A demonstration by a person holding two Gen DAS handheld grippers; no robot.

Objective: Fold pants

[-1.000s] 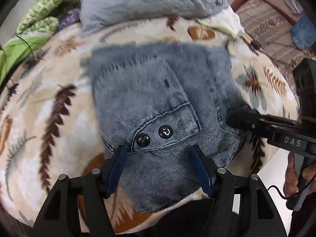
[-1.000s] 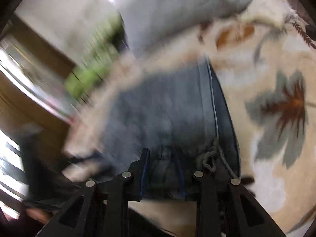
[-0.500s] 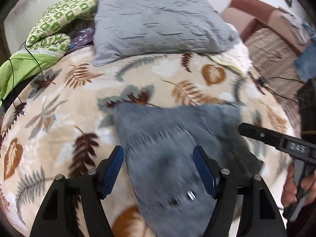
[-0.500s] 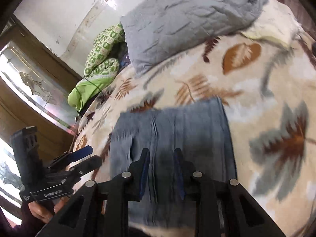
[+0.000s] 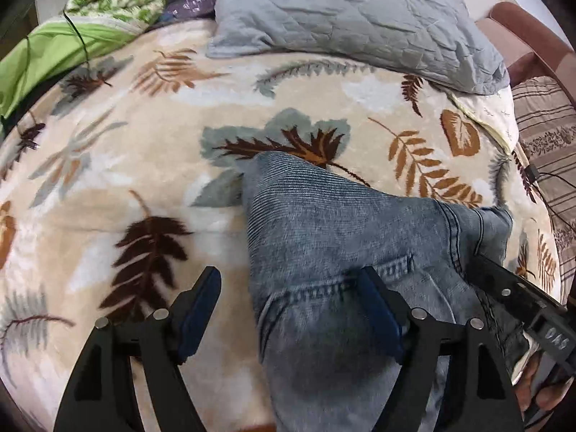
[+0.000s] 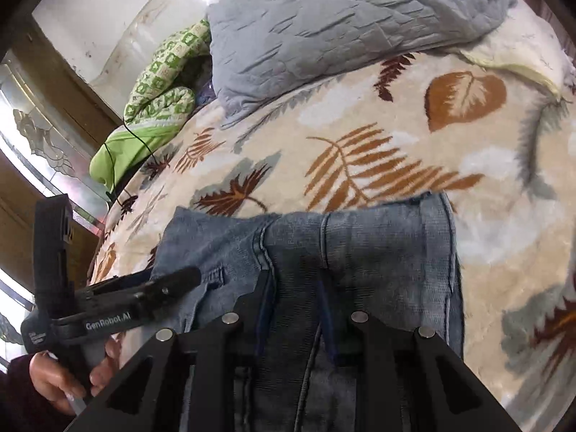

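The folded blue jeans (image 5: pixel 334 230) lie on a leaf-patterned blanket (image 5: pixel 136 165) and are partly lifted at the near edge. My left gripper (image 5: pixel 291 309) is open, its blue-padded fingers spread over the jeans' left edge, gripping nothing. My right gripper (image 6: pixel 295 309) is shut on the jeans (image 6: pixel 378 252), its fingers pinching a thick layer of denim. It also shows at the right of the left wrist view (image 5: pixel 504 288), clamped on the jeans' right side. The left gripper appears in the right wrist view (image 6: pixel 118 295), beside the jeans' left edge.
A grey pillow (image 5: pixel 352 18) lies at the far side of the bed. A green patterned quilt (image 5: pixel 82 25) with a black cable sits at the far left. A brown striped sofa (image 5: pixel 547 136) stands to the right. A wooden glass-panelled cabinet (image 6: pixel 32 136) is on the left.
The jeans have been pulled toward the near edge of the bed by the right gripper. The left gripper stayed open and now sits lower over the denim's left edge.
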